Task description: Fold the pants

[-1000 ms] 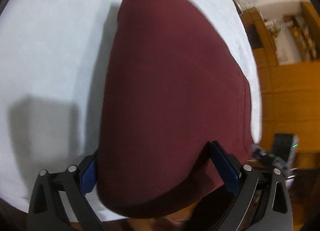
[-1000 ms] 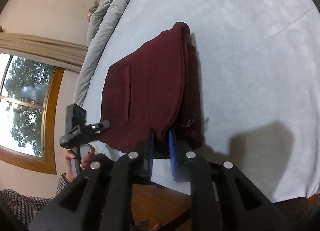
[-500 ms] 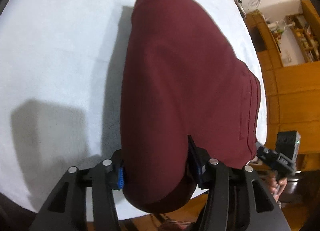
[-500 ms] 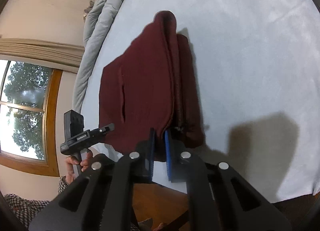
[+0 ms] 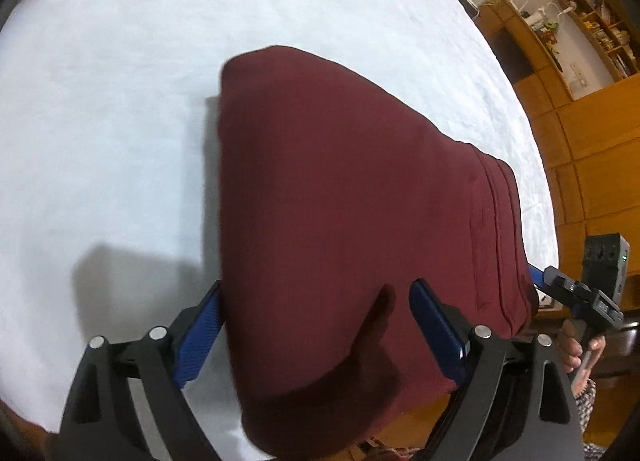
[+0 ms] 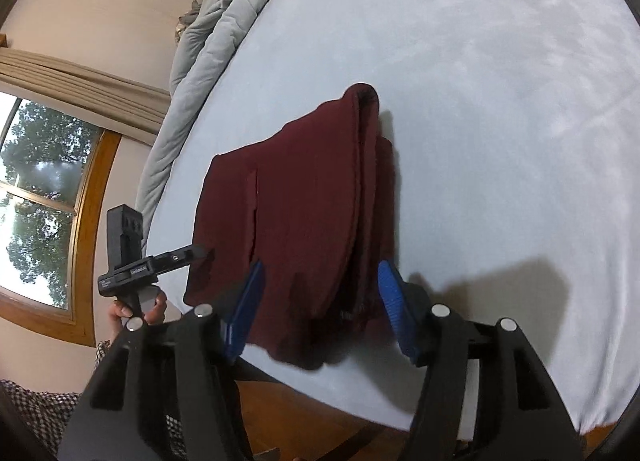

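Both wrist views close, angled down from opposite ends; share pants (image 5: 344, 221) (image 6: 304, 197).

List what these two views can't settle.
- Pants near edge, left wrist view: cut off at the bottom, behind the left gripper.
- Pants layers, right wrist view: only stacked edges show.
- Shelf contents, left wrist view: too small.
- Person, both views: only hands and a checked sleeve show.

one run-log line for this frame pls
task: fold pants | pants: folded, lying on bed sheet | left gripper: jaws just opening, no grip | right gripper: jaws just opening, no grip
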Demonstrator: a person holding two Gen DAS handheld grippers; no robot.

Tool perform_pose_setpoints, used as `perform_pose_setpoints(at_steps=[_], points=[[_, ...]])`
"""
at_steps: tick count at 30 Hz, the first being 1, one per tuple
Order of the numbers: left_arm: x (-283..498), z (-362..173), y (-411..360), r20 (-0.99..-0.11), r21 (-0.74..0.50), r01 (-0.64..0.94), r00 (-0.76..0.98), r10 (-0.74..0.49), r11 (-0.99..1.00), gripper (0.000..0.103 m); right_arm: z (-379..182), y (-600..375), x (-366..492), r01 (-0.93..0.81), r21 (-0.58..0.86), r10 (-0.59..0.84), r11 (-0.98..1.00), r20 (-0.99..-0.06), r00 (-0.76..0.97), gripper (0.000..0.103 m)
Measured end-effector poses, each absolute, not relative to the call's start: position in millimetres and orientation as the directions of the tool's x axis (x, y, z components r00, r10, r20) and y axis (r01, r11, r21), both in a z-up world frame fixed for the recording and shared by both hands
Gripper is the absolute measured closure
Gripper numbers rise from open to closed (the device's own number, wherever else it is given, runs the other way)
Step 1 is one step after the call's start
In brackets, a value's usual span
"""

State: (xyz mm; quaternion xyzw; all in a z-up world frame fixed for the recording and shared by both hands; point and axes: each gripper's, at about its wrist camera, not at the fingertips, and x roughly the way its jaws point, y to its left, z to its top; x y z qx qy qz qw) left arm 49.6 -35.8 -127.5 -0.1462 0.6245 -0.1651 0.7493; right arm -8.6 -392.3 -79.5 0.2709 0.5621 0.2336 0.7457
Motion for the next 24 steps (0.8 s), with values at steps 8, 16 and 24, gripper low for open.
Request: perform_pose_setpoints(at_steps=[8, 16, 24], points=[[61.5, -134.1, -47.1, -0.901, -0.4, 0.073, 0.154, -0.406, 0.914, 0.012, -102.5, -384.1, 12.5, -0.026, 0.654, 0.643, 0.756, -0.735, 0.216, 0.04], [59.4, -138.0, -59.6, -0.919, -0.345, 0.08, 0.174, -0.354, 0.935, 0.006, -118.0, -377.6, 17.8, -0.01, 0.614, 0.603, 0.789, -0.772, 0.202, 0.025], [69.8, -149.2, -51.6, -0.891, -0.43, 0.066, 0.131, -0.435, 0.9, 0.005, -132.9, -378.0, 26.5, -0.032, 0.676, 0.671, 0.737, -0.724, 0.159, 0.016]])
